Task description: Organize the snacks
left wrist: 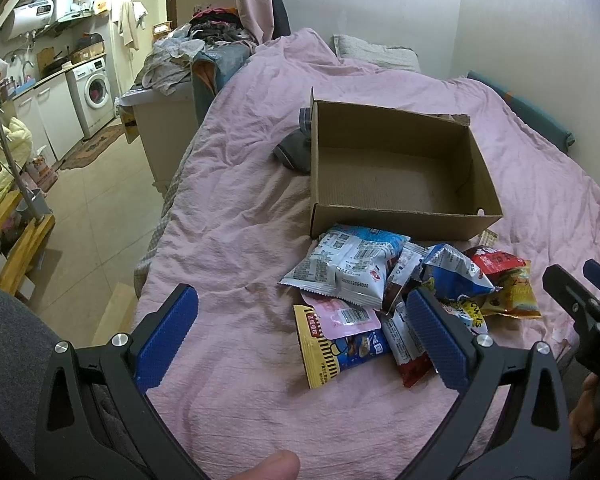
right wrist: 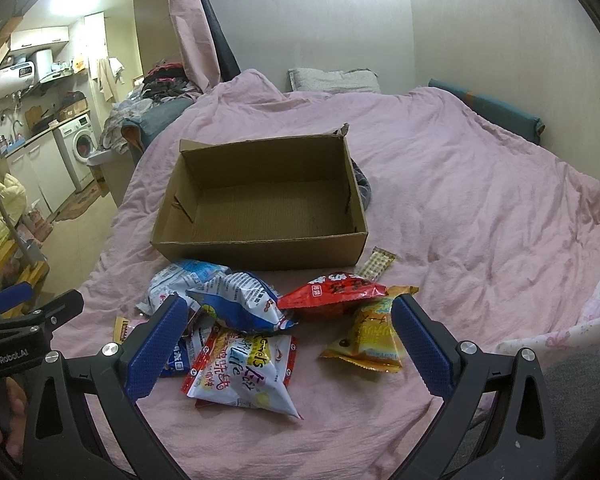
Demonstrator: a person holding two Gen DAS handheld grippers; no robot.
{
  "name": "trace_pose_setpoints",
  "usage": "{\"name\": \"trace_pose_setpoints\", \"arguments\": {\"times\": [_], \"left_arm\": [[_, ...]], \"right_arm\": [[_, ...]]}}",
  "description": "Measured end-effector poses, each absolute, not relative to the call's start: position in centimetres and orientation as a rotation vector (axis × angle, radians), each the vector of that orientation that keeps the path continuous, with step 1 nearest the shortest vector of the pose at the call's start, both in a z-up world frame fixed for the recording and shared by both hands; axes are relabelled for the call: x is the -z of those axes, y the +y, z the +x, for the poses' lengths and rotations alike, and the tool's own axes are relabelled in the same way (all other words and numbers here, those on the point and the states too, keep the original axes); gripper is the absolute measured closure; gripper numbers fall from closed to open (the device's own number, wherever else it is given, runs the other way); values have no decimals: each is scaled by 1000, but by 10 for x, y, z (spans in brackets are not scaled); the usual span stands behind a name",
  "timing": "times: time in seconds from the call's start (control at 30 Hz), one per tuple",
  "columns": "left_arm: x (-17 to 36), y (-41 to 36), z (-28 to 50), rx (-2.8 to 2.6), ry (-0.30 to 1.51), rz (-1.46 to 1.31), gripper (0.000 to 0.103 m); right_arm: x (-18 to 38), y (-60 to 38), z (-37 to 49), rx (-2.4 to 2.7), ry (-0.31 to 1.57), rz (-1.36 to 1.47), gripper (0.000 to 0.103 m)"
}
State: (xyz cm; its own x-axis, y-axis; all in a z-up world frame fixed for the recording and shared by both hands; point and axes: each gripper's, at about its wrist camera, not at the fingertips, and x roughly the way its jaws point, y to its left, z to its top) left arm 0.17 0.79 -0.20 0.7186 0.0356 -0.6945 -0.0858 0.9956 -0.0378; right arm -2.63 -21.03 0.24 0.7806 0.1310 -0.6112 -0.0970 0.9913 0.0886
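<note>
A: Item one: box (right wrist: pixel 260 200), brown cardboard, top open, nothing inside. Location?

B: On the bed (right wrist: pixel 460 200), on the pink cover, well back from its near edge. A grey cloth (left wrist: pixel 292 148) lies touching the box's far side.

A: Item two: snacks (right wrist: pixel 244 320), loose packets.

B: Heaped on the cover just in front of the box, none in it. In the right wrist view: white-and-blue bag (right wrist: pixel 244 304) on top, white bag with red edges (right wrist: pixel 244 368) nearest, red bag (right wrist: pixel 332 292) and yellow bag (right wrist: pixel 368 336) to the right, thin bar (right wrist: pixel 376 264) near the box corner. In the left wrist view: large white bag (left wrist: pixel 348 268), pink packet (left wrist: pixel 344 316), yellow-and-blue packet (left wrist: pixel 336 352).

A: Item three: left tongs (left wrist: pixel 300 336).

B: Wide apart, holding nothing, hovering over the near edge of the heap; the right pad (left wrist: pixel 436 340) stands in front of the packets. A fingertip (left wrist: pixel 276 464) shows at the bottom of that view.

A: Item four: right tongs (right wrist: pixel 288 344).

B: Also wide apart, holding nothing, framing the white bag with red edges and the yellow bag. Whether the pads touch a packet I cannot tell.
</note>
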Motion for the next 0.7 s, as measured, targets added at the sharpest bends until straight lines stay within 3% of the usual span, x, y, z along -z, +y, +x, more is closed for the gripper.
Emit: {"name": "trace_pose_setpoints", "arguments": {"times": [0.7], "left_arm": [[0,5,0,-66,765,-55,0]], "right_arm": [[-3,-213,-25,-119,665,53,0]]}}
